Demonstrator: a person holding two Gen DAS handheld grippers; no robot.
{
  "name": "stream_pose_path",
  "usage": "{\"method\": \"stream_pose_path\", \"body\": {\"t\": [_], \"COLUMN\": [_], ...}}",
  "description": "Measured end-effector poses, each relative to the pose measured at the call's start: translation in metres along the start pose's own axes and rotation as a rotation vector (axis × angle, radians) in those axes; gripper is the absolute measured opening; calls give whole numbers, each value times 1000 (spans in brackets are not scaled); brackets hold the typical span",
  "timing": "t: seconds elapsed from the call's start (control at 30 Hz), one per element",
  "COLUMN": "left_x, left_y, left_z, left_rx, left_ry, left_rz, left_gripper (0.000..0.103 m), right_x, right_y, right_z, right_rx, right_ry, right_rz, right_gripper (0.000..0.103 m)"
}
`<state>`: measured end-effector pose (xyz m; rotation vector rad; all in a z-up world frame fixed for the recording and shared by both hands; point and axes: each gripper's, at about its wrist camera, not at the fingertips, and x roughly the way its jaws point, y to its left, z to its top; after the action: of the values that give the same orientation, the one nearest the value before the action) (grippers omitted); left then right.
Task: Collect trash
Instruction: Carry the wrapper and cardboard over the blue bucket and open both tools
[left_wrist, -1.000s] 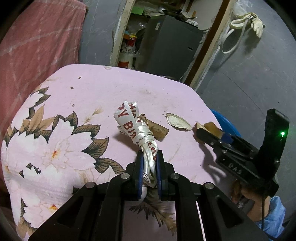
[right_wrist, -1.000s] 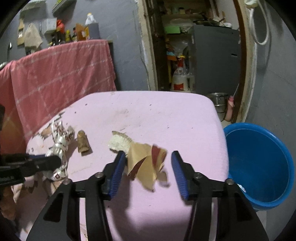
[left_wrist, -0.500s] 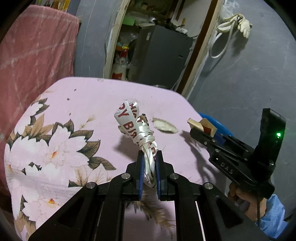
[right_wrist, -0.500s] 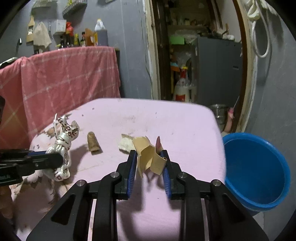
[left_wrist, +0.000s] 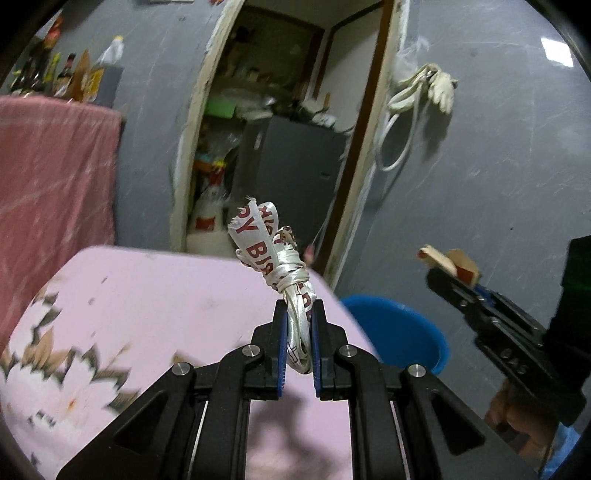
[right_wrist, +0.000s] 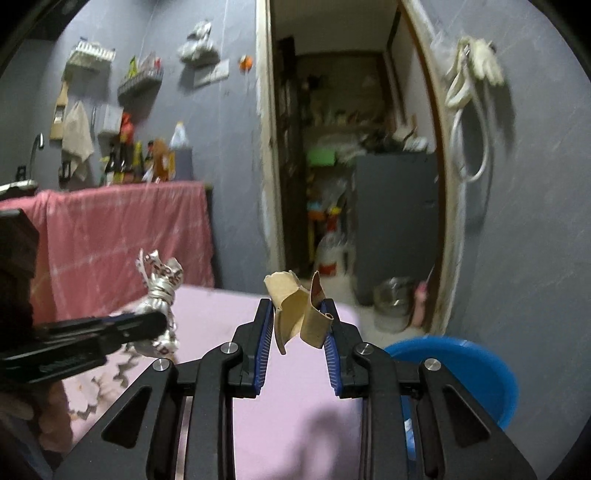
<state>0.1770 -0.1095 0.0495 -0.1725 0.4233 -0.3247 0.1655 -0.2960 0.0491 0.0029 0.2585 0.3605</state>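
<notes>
Both claws loaded and up off the table!
Left gripper (left_wrist: 298, 345) pinches the ribbon (left_wrist: 275, 254); right gripper (right_wrist: 298, 334), clamped moments ago, squeezes the cardboard scrap (right_wrist: 301, 306). Both now lifted, blue tub (right_wrist: 469, 373) waiting lower right: drop next, I'd say.

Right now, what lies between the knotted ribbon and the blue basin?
Only the pink cloth's corner and bare floor separate the ribbon from the basin, per the left wrist view.
</notes>
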Motion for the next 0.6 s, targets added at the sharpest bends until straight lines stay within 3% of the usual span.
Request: {"method": "stream_pose_path", "body": {"t": [0.33,0.47,0.6], "left_x": [66,96,130], "left_y": [-68,-91,-112], "left_z": [32,36,34], "left_rx": [61,69,72], "left_ry": [-97,-84,-21], "left_rz": [-101,-135,-153], "left_gripper": [9,9,9], "right_x": [-16,-14,-12], "right_y": [-70,-102,-129], "right_z": [15,9,0], "right_rx": [-8,15,45], "right_ry": [-110,-101,-68], "right_rz": [-194,-258,-299], "right_gripper": [24,24,24]}}
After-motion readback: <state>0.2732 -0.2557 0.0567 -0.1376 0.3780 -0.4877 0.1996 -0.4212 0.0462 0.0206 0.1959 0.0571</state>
